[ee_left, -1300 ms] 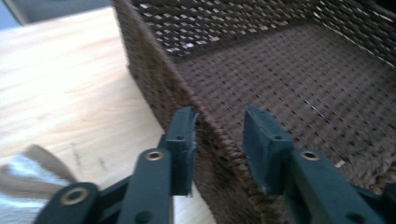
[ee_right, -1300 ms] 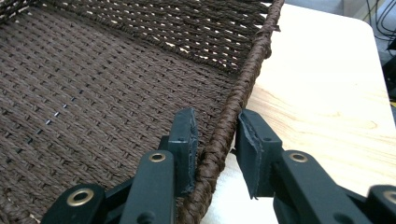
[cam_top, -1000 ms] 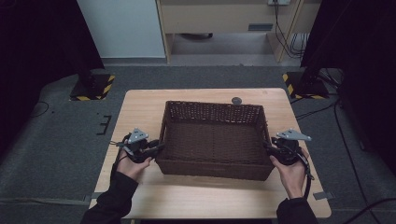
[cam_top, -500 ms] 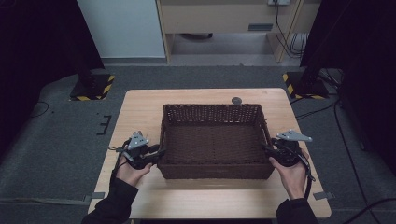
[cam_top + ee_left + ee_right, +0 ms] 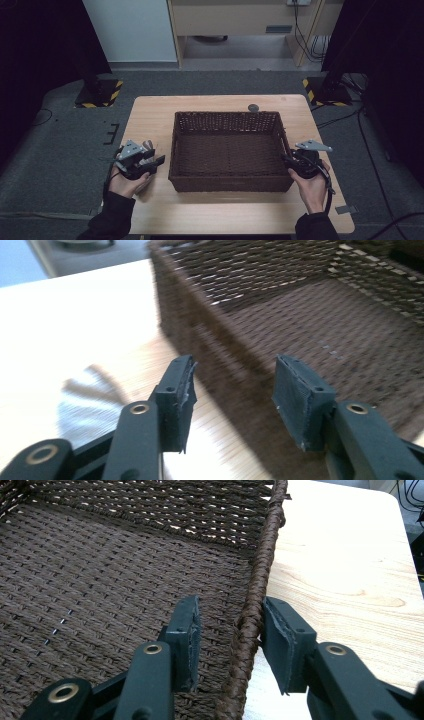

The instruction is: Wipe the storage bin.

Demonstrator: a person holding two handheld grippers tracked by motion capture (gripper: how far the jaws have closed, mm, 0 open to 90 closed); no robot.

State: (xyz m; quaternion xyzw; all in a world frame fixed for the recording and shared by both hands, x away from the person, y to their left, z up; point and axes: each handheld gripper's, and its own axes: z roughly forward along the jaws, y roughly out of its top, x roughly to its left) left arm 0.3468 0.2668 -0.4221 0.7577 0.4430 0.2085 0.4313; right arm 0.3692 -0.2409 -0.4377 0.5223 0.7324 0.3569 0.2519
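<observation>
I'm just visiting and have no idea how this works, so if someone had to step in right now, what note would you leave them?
Left gripper: open, nothing between its jaws. They have just been opening, and it now sits on the table beside the basket's left side, off the wall.
Right gripper: jaws straddle the basket's right rim, one inside and one outside; the outer pad touches the rim, the inner pad stands off it.
Basket: in the middle of the table, upright, with nothing in it. A small round dark thing lies behind it.
Done: basket set down, left side let go.
Left: probably free the right side and pull back.
</observation>
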